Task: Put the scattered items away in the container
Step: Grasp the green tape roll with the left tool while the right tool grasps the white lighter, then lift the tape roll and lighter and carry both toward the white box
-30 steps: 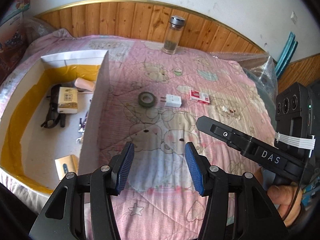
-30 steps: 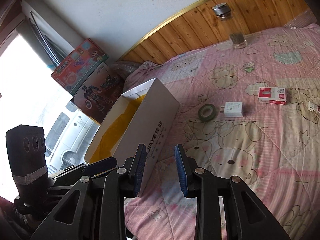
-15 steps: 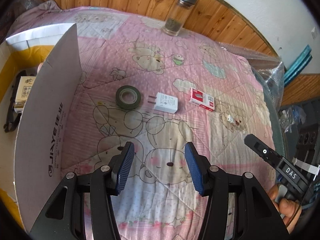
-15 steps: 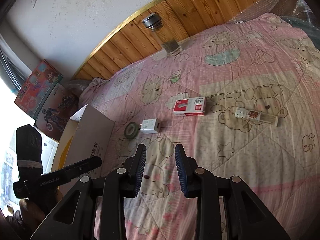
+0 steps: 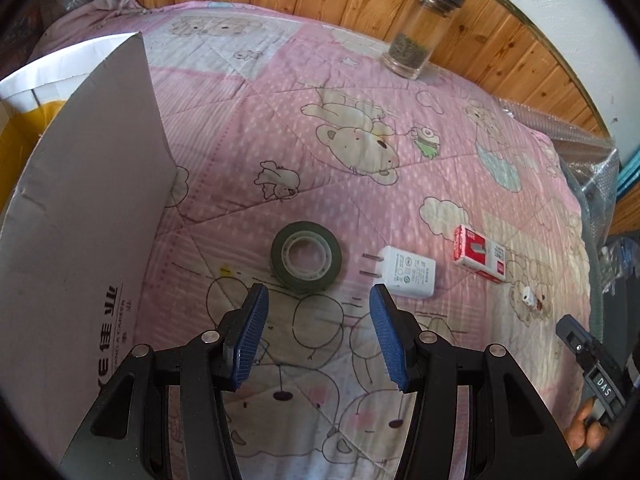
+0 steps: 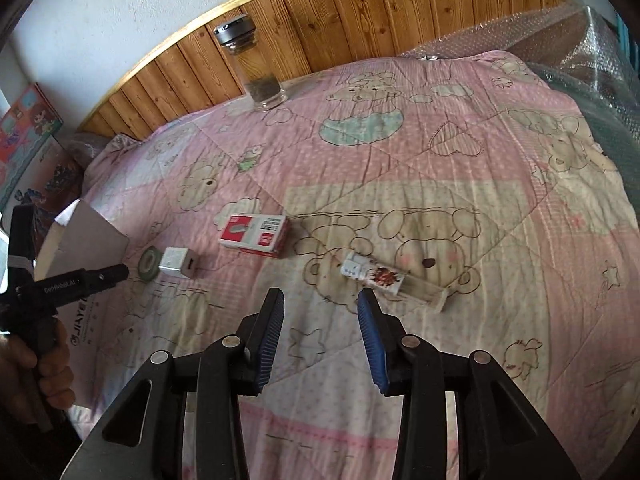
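On the pink quilt lie a dark green tape roll (image 5: 306,256), a white plug charger (image 5: 406,272), a red and white small box (image 5: 480,254) and a small clear bottle (image 5: 528,300). My left gripper (image 5: 318,294) hangs open just short of the tape roll, nothing between its pads. In the right wrist view the bottle (image 6: 384,278) lies just ahead and right of my right gripper (image 6: 320,298), whose jaws are opening with nothing between them. The red box (image 6: 256,234), charger (image 6: 176,262) and tape (image 6: 149,264) lie further left. The cardboard container (image 5: 80,220) stands at the left.
A tall glass jar (image 5: 424,30) with a metal lid stands at the far edge against the wooden headboard. Bubble wrap (image 6: 592,80) covers the bed's right side. A hand (image 6: 44,368) holds the left gripper's handle at the right view's left edge. Toy boxes (image 6: 28,136) lean against the wall.
The left gripper moved from beside the container to just before the tape roll, still open. The right gripper swung right toward the small bottle, and its jaws widened.
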`<state>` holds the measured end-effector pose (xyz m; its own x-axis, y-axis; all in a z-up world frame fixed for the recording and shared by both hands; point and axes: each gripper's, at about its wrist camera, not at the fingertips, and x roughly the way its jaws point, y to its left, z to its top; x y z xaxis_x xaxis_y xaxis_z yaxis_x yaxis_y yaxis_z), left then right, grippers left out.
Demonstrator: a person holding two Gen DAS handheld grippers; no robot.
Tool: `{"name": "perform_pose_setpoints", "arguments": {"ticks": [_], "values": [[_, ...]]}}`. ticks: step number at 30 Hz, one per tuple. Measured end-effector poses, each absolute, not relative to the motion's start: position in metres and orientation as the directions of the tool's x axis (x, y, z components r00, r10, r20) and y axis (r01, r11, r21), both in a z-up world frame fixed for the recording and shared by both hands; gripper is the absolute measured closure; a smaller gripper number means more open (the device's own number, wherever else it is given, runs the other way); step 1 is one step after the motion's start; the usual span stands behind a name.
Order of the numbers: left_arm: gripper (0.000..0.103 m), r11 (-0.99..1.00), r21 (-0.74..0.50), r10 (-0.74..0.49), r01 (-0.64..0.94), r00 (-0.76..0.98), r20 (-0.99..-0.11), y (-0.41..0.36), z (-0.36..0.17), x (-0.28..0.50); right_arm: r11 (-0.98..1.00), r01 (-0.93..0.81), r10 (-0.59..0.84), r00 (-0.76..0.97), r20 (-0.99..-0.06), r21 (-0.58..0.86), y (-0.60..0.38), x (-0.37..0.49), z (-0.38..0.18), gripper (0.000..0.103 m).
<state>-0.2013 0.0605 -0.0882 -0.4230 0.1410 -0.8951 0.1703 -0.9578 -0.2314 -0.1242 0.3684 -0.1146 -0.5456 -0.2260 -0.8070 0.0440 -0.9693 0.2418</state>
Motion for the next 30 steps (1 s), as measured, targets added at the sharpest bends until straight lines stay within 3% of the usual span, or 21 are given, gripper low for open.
{"name": "perform_pose_setpoints", "arguments": {"ticks": [4, 16, 18, 20, 21, 23, 30], "values": [[0.048, -0.961, -0.213, 0.121, 0.179, -0.418, -0.9, 0.06, -0.098, -0.212, -0.992, 0.063, -0.13, -0.552, -0.824, 0.114, 0.369, -0.134, -0.119, 0.049], [0.044, -0.978, -0.149, 0.072, 0.145, -0.44, -0.895, 0.068, -0.12, -0.23, -0.995, 0.104, -0.047, -0.482, -0.875, -0.004, 0.37, -0.157, -0.153, 0.046], [0.044, -0.982, -0.137, 0.063, 0.133, -0.451, -0.891, 0.07, -0.12, -0.229, -0.995, 0.104, -0.042, -0.462, -0.886, -0.007, 0.371, -0.16, -0.159, 0.05], [0.047, -0.986, -0.119, 0.054, 0.114, -0.462, -0.885, 0.071, -0.12, -0.228, -0.995, 0.103, -0.05, -0.443, -0.895, 0.004, 0.372, -0.161, -0.164, 0.062], [0.053, -0.989, -0.098, 0.038, 0.107, -0.466, -0.884, 0.072, -0.12, -0.227, -0.995, 0.103, -0.054, -0.445, -0.894, 0.009, 0.373, -0.161, -0.164, 0.064], [0.053, -0.994, -0.076, 0.029, 0.08, -0.477, -0.878, 0.074, -0.121, -0.226, -0.994, 0.101, -0.076, -0.445, -0.892, 0.034, 0.375, -0.162, -0.164, 0.079], [0.054, -0.984, -0.143, 0.079, 0.103, -0.465, -0.882, 0.064, -0.117, -0.221, -0.989, 0.093, -0.141, -0.438, -0.888, 0.111, 0.377, -0.162, -0.161, 0.083]]}}
